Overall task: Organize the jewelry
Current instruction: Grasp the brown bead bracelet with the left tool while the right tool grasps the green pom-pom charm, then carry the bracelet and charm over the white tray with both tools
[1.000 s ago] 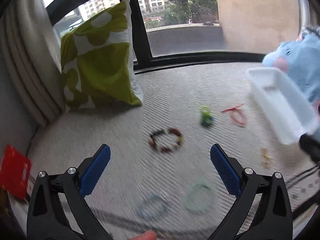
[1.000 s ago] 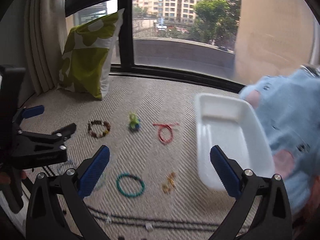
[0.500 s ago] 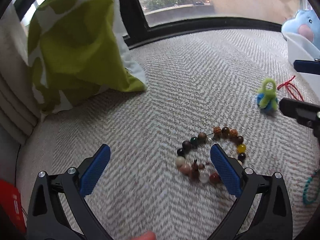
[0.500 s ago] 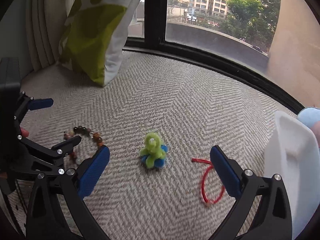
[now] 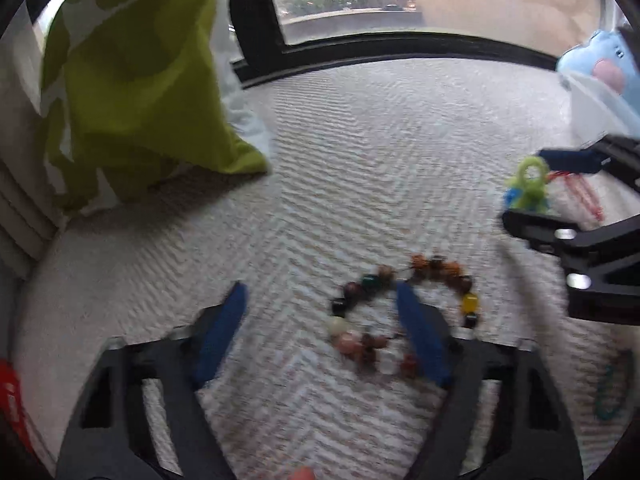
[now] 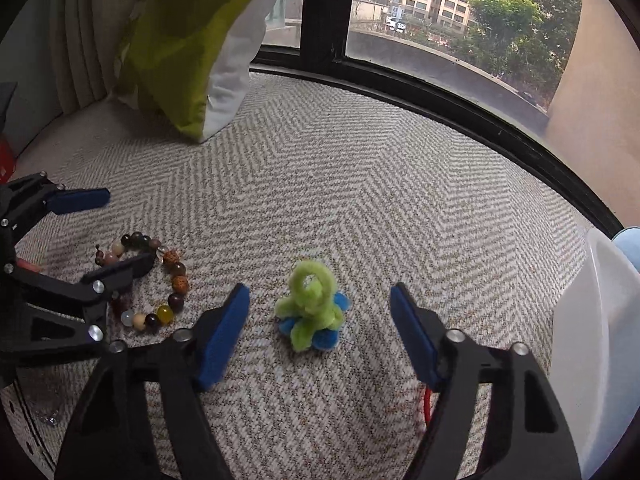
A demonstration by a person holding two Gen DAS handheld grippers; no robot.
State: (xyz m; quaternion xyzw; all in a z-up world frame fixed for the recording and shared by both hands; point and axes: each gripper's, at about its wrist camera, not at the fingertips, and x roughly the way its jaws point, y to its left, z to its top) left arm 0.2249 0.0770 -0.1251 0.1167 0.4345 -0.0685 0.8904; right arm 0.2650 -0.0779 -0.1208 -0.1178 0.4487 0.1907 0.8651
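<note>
A multicoloured bead bracelet [image 5: 404,316] lies on the herringbone fabric. My left gripper [image 5: 324,332] is open low over it, its right finger inside the ring and its left finger outside on bare fabric. The bracelet also shows in the right wrist view [image 6: 152,284], with the left gripper [image 6: 100,240] around its far side. My right gripper [image 6: 320,336] is open, its fingers either side of a green and blue pipe-cleaner ring [image 6: 312,312], which also shows in the left wrist view [image 5: 528,188]. A white tray [image 6: 592,344] stands at the right.
A green and white pillow [image 6: 188,40] leans at the back left by the window frame [image 6: 324,12]. A red cord bracelet [image 5: 580,192] lies beyond the pipe-cleaner ring. A teal ring [image 5: 608,396] lies at the right edge. A blue plush toy [image 5: 604,68] sits behind the tray.
Both grippers have moved forward and down. The left gripper's fingers have narrowed and now straddle one side of the bead bracelet. The right gripper's fingers have narrowed around the pipe-cleaner ring.
</note>
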